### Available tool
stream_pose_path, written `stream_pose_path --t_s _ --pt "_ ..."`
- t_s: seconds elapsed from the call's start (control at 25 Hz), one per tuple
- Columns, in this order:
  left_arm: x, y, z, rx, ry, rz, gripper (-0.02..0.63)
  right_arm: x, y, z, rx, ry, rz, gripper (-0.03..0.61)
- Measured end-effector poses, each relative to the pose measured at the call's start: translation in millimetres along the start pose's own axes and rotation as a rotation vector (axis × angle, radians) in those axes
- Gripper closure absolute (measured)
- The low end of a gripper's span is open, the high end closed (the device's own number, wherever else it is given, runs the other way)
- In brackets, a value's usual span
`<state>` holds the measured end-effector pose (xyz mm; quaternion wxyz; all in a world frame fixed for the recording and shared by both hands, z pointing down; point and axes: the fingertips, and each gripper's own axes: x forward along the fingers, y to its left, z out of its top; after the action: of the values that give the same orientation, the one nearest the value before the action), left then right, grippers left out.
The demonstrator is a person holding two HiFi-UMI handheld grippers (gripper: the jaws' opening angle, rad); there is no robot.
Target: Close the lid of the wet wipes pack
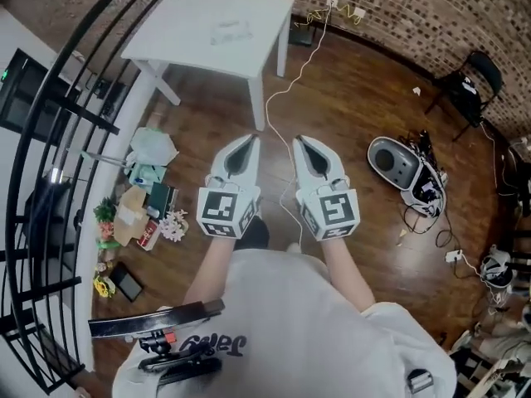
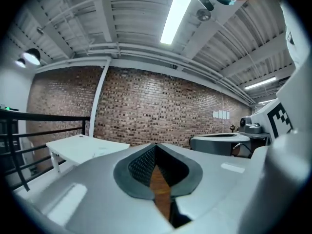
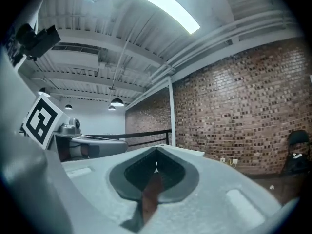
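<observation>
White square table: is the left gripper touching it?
Apart. The head view shows brown wooden floor between the left gripper, which is shut and empty, and the white square table.

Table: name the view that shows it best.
Head view: the table shows whole from above, top and legs. The left gripper view shows only its top, nearly edge-on, at the left; the right gripper view shows at most a sliver.
</observation>
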<state>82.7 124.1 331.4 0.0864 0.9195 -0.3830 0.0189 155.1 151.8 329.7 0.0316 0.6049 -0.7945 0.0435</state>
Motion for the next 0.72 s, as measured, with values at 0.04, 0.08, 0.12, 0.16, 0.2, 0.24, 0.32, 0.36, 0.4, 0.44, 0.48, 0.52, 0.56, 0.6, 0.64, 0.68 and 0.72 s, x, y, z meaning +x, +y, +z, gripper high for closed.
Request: stream_pose_path --t_s 0.04,0.08,0.12,0.16,0.2,0.24,0.32,0.36,0.4,0.44,0.48,0.52,0.56,0.6,0.64,0.68,0.72 --pt "6.2 21.3 4.5 0.001 -0.005 0.019 0.597 23.1 3.5 2.5 -0.006 -0.001 0.017 0.589" --pt "12.0 41.5 10.1 0.003 -0.010 0.035 0.597 44.6 6.5 5.8 -0.012 -0.002 0.030 0.589" --pt "17.8 60.6 16.0 0.003 -0.015 0.045 0.597 64.7 8.5 9.7 -0.018 -0.005 0.038 0.589" --pt "23.4 78.9 21.5 0.002 -0.021 0.051 0.597 83.9 9.7 13.9 -0.023 -0.008 0.040 0.589" --pt "28.5 96.8 26.3 0.001 -0.027 0.057 0.597 102.0 11.2 18.1 -0.027 -0.011 0.041 0.589" --pt "32.8 114.6 30.3 0.001 -0.034 0.066 0.597 118.9 14.2 22.1 -0.033 -0.013 0.044 0.589" --pt "41.6 149.6 36.9 -0.006 -0.046 0.090 0.597 150.8 22.5 27.6 -0.056 -0.014 0.063 0.589" --pt "46.5 164.6 39.0 -0.014 -0.049 0.103 0.597 165.1 25.3 28.0 -0.064 -0.009 0.072 0.589" --pt "51.5 176.4 39.8 -0.024 -0.049 0.112 0.597 177.5 26.4 26.9 -0.064 -0.001 0.079 0.589" --pt "56.8 185.6 39.9 -0.030 -0.048 0.116 0.597 189.1 25.9 25.6 -0.060 0.007 0.085 0.589" --pt "63.2 193.9 40.2 -0.034 -0.048 0.119 0.597 201.0 24.4 24.8 -0.057 0.012 0.091 0.589" --pt "70.5 202.4 40.8 -0.036 -0.048 0.123 0.597 213.8 22.2 25.0 -0.058 0.015 0.098 0.589" --pt "78.9 211.2 41.6 -0.039 -0.049 0.129 0.597 227.2 19.1 26.0 -0.061 0.016 0.104 0.589" --pt "88.4 219.6 42.4 -0.041 -0.050 0.134 0.597 241.0 14.8 27.2 -0.062 0.015 0.110 0.589" --pt "99.2 227.3 43.1 -0.043 -0.049 0.138 0.597 254.9 9.0 27.9 -0.059 0.013 0.115 0.589" --pt "111.0 234.3 43.6 -0.040 -0.048 0.141 0.597 269.2 2.1 27.6 -0.056 0.013 0.120 0.589" --pt "123.2 241.1 43.8 -0.036 -0.047 0.145 0.597 283.5 -5.2 26.4 -0.055 0.013 0.127 0.589"
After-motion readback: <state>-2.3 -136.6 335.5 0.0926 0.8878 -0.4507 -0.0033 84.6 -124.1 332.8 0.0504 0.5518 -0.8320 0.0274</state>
